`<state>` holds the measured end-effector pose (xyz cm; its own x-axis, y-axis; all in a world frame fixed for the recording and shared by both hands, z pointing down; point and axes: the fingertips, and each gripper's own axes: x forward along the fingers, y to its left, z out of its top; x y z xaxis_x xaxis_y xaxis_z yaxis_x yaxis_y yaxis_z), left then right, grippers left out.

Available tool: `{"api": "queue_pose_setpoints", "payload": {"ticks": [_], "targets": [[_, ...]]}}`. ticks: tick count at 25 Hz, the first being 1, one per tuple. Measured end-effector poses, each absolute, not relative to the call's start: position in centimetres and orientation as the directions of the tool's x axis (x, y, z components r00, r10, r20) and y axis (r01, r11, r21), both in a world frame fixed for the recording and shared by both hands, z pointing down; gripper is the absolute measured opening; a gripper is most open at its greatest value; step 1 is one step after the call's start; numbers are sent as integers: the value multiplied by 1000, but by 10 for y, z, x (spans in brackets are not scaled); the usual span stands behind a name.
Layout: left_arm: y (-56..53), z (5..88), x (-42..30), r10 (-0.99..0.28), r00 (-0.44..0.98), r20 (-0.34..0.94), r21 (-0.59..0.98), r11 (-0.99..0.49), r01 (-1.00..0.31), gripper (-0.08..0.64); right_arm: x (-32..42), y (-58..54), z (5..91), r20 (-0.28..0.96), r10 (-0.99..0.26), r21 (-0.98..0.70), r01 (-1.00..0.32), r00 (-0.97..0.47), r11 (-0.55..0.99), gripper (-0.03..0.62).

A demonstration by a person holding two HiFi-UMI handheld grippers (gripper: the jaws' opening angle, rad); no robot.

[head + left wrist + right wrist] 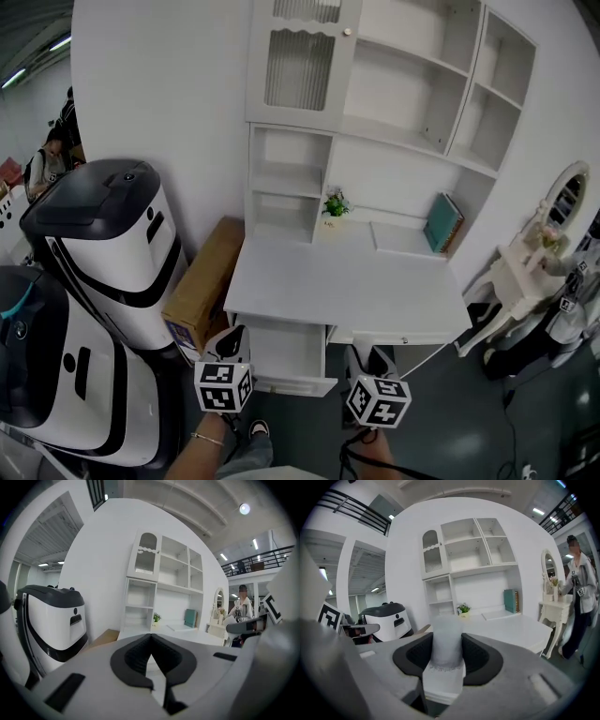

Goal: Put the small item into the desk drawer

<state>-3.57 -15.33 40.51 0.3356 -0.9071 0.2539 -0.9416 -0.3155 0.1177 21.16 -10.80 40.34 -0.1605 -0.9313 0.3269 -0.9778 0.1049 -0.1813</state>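
R gripper [447,654] clamped on small item [446,637], drawer [292,382] open ahead-left to receive it; L gripper [152,663] closed, empty.

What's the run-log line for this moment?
left claw: shut, empty | right claw: shut on small item | desk drawer: open | small item not yet in drawer

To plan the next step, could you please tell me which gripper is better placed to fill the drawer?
Right. The right gripper is shut on the small item, whereas the left gripper is shut on nothing. The drawer stands open.
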Motion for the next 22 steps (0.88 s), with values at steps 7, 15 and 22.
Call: {"api": "queue_pose_setpoints", "payload": {"ticks": [7,15,22], "targets": [[-227,393,-42,-902,365,233,129,-343,-930,-2,203,-176,392,328,-935,-153,-984,-135,88,179],[-294,397,-59,-894,379,237,133,-357,-925,-2,188,-238,390,334,-936,-143,-987,-111,66,179],[-318,413,-47,-880,388,274,141,-362,-921,-2,195,-266,404,362,-926,-154,-987,-106,52,178]]}}
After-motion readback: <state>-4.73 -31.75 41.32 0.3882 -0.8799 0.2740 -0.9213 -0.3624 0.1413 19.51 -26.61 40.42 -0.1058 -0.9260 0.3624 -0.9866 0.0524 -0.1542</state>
